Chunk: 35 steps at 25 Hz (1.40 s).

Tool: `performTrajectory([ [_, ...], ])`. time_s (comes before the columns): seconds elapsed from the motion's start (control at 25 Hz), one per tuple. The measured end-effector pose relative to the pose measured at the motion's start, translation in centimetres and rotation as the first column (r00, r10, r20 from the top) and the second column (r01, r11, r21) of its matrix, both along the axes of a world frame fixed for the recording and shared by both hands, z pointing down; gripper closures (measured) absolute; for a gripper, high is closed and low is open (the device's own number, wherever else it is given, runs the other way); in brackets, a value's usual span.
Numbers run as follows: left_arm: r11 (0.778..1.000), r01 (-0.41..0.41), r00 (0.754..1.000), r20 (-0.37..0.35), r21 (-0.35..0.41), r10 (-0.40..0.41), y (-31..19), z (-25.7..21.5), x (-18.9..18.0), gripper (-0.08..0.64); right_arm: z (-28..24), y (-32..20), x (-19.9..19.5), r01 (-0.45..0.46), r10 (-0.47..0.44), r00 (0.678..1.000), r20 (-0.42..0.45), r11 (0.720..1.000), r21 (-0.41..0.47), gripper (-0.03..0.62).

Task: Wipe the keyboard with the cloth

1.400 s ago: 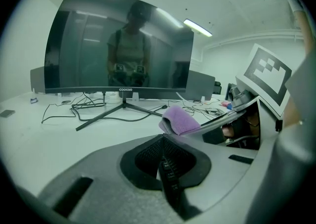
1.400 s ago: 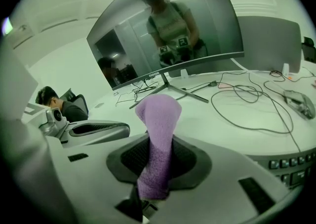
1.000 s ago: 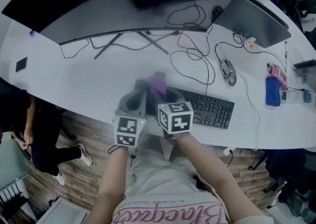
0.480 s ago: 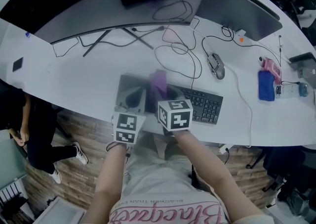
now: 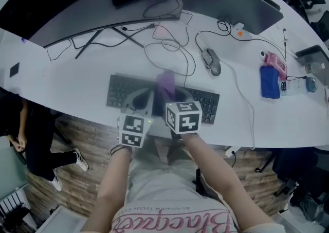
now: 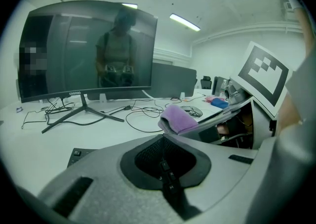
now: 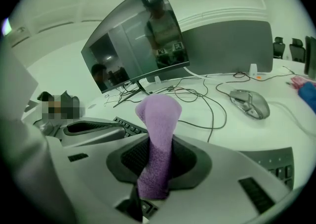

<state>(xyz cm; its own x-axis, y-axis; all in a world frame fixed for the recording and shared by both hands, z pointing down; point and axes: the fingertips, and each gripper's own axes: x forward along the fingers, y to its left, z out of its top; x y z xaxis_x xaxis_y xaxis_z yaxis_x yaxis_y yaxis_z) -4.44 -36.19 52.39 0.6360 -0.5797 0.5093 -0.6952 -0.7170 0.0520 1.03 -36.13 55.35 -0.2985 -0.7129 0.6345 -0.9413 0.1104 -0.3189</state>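
Right hand-held gripper (image 7: pixel 153 171) is clenched on the purple cloth (image 7: pixel 158 129), grasping its lower end. The rest of the cloth stands up out of the jaws and folds over at the top. The pinched end is buried between the jaws and can't be seen.

Left hand-held gripper (image 6: pixel 165 166) is clenched too, jaws meeting on nothing.

In the head view both sit over the middle of the black keyboard (image 5: pixel 119 89), left (image 5: pixel 141 98) just beside right (image 5: pixel 167 92). The cloth (image 5: pixel 165 79) pokes past the keyboard's far edge. The grippers and their marker cubes hide the keyboard's centre, so only its left part and right end show. Can't tell if the cloth touches the keys.

The left gripper view catches only a corner of the keyboard (image 6: pixel 79 155), with the cloth (image 6: pixel 178 118) to its right. The right gripper view shows a few keys (image 7: pixel 127 126) left of the cloth.

The keyboard lies on a white desk (image 5: pixel 72 72), near its front edge.
- Behind the keyboard: loose cables (image 5: pixel 169 52).
- Farther back: a curved monitor (image 5: pixel 77 11), cut off by the frame top.
- Right of the keyboard: a mouse (image 5: pixel 211 61) on a cord.
- Well beyond that: a blue item (image 5: pixel 269 82) and something pink (image 5: pixel 275 62), both too small to identify.

A standing person (image 5: pixel 36 134) left of the keyboard, off the desk, is partly cut off.
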Motion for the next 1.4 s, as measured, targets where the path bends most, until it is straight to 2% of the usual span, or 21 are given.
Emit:
performTrajectory([
  [0.84, 0.994, -0.107, 0.994, -0.013, -0.003, 0.107, 4.0, 0.3, 10.8, 0.554, 0.0, 4.7, 11.5, -0.098, 0.098, 0.994, -0.048, 0.995, -0.005, 0.497],
  [1.4, 0.991, -0.133, 0.991, -0.024, 0.012, 0.133, 6.5, -0.2, 15.7, 0.554, 0.0, 8.3, 19.5, -0.196, 0.195, 0.977, -0.081, 0.981, -0.008, 0.497],
])
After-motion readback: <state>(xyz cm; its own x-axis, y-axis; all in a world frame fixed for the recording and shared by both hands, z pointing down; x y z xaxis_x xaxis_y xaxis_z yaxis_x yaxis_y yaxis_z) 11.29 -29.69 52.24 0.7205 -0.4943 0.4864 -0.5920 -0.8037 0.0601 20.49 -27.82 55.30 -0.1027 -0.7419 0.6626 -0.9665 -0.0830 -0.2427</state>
